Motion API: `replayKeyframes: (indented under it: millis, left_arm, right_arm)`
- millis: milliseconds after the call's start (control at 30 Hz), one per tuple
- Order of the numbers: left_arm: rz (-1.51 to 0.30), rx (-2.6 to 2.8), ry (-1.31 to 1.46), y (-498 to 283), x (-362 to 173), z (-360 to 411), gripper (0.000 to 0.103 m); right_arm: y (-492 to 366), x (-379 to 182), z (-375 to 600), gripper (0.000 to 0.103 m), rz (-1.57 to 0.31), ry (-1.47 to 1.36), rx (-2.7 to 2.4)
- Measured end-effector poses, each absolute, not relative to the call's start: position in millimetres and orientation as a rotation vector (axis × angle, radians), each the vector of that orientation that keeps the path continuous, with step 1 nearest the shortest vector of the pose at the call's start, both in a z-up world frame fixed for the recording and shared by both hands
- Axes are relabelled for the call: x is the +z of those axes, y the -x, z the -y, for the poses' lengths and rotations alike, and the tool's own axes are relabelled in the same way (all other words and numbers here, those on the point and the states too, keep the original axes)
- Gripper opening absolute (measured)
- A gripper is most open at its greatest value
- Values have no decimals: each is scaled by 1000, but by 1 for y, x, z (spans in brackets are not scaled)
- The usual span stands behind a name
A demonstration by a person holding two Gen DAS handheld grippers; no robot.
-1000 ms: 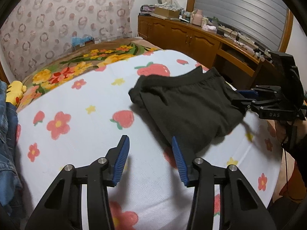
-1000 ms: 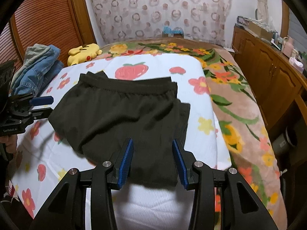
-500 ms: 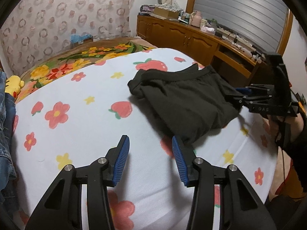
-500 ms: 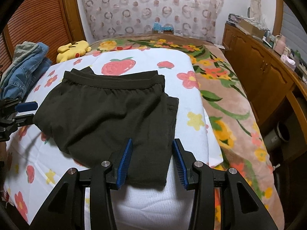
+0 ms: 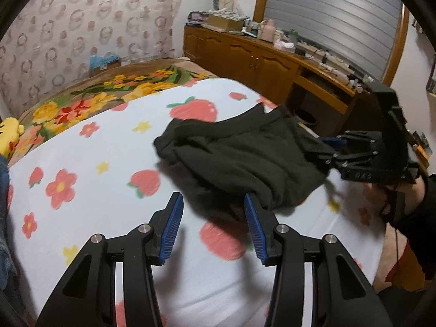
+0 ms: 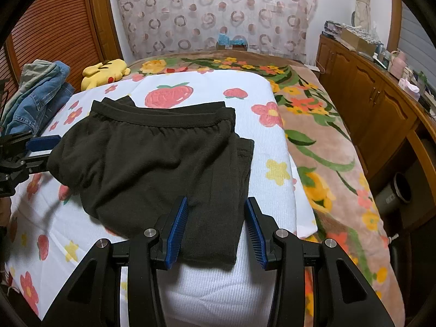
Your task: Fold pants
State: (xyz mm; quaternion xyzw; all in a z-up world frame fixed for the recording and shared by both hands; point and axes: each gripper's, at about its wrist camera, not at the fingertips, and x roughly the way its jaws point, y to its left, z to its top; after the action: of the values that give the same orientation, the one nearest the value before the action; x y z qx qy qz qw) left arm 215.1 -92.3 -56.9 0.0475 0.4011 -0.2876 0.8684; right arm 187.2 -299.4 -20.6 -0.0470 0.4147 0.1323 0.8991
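A white bedspread (image 6: 207, 291) printed with strawberries and red and yellow flowers covers the near part of the bed. Under it, running to the head of the bed and down the right side, lies a brown floral blanket (image 6: 324, 147). A yellow plush toy (image 6: 106, 72) rests at the blanket's far left corner, and just beside it a stack of folded denim clothes (image 6: 38, 92) sits by the slatted wooden door (image 6: 54, 24). A sheer curtain with ring patterns (image 6: 215, 11) hangs behind the bed. Along the right wall runs a wooden cabinet (image 5: 245, 60), its top crowded with boxes and small items too small to tell apart. A grey roller shutter (image 5: 332, 11) fills the window above it.
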Motion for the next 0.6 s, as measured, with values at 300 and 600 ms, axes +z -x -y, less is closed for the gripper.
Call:
replayKeyframes:
  millis: [300, 600]
  left_arm:
    - [-867, -639, -72, -217, -62, 97, 48]
    - [-941, -661, -42, -221, -75, 104, 30]
  right_arm:
    - [-187, -20, 299, 45, -856, 100, 275]
    - [-187, -20, 299, 45, -855, 100, 276]
